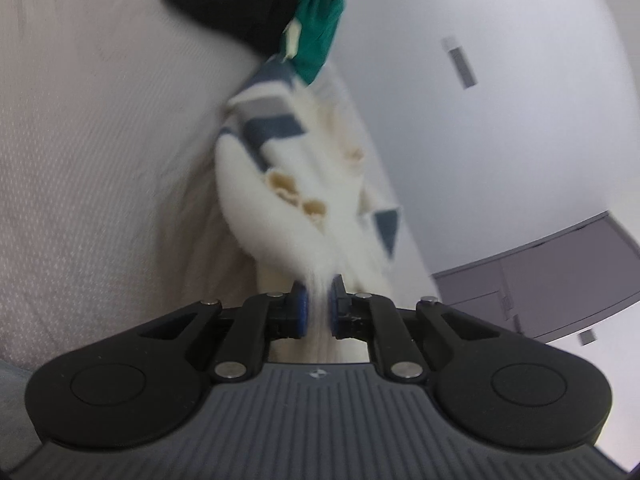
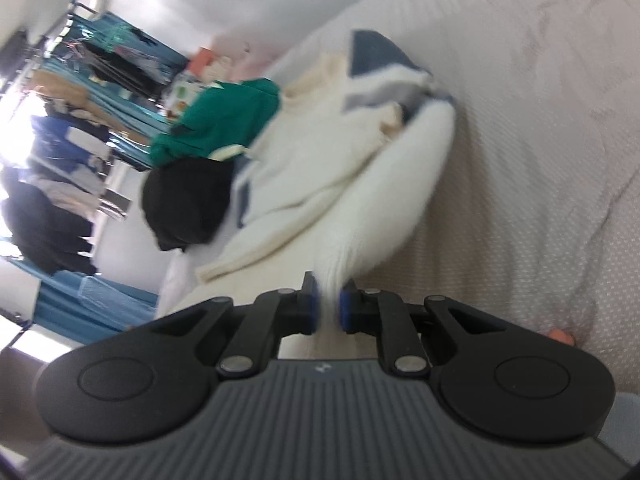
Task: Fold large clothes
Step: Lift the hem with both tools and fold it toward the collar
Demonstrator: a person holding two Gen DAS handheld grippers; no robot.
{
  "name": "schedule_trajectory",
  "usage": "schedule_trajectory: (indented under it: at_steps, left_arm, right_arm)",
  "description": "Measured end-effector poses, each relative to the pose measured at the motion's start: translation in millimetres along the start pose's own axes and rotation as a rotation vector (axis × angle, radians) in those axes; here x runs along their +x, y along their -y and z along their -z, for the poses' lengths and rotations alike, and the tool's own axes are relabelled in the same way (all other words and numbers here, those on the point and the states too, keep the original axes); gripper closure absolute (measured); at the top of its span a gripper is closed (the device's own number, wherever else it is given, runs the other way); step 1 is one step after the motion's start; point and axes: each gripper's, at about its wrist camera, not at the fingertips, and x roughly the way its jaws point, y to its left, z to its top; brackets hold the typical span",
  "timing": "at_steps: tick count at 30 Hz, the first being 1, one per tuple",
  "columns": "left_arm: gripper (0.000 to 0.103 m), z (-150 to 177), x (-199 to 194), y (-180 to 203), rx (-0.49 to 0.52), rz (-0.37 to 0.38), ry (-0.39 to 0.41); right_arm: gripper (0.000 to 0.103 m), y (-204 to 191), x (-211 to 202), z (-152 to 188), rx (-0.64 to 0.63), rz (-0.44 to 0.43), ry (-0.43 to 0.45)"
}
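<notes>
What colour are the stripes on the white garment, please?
Blue and grey stripes on the white garment, clearest in the left wrist view.

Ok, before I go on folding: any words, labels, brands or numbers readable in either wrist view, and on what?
None can be read.
Left gripper: a small pale emblem on its ribbed body, no letters.
Right gripper: the same emblem, no letters.
Tag on the green garment: too blurred.
Wall plate: nothing legible.
Shelves in the background: too blurred.
</notes>
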Motion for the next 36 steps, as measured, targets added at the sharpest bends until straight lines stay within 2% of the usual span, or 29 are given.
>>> schedule_trajectory:
  at_steps: [5,12,15,21,25,28,32,36]
  left_arm:
    - [0.095,6.2,-42.3,5.0,-0.022,0.081,0.033]
    - [0.096,31.7,-100.4,4.7,0.001,0.154,0.044]
    - [0.096,40.0,-121.9,1.8,0.028,0.154,0.045]
    - [0.096,41.3,-141.0,-9.3,-0.006,0.147,0.038]
    - [0.096,28.0,-123.4,-5.0,0.009,0.17,0.043]
    - [0.096,2.6,-95.4,6.6,0.033,0.173,0.046]
    - [0.096,-53.9,-46.9,26.5,0.018,0.187,0.051]
    - [0.095,-115.7,13.3,62.4,0.064,0.146,0.086]
  right_arm:
    - [0.091,-14.5,-30.1,0.4,-0.012,-0.066,0.04]
    - [0.09,-20.7,-71.2,31.4,-0.017,-0.124,0.061]
    - [0.091,-23.4,-88.7,48.4,-0.009,-0.156,0.07]
    - [0.095,-20.7,-114.3,61.7,0.031,-0.162,0.137]
    - [0.095,-20.2,-92.3,45.9,0.023,-0.157,0.173]
    - [0.095,-13.7,-70.1,23.5,0.053,-0.143,0.19]
    - [0.095,-18.2,-46.3,-22.5,0.049,-0.134,0.243]
    - [0.095,-33.8,-6.7,-85.2,0.032,-0.076,0.303]
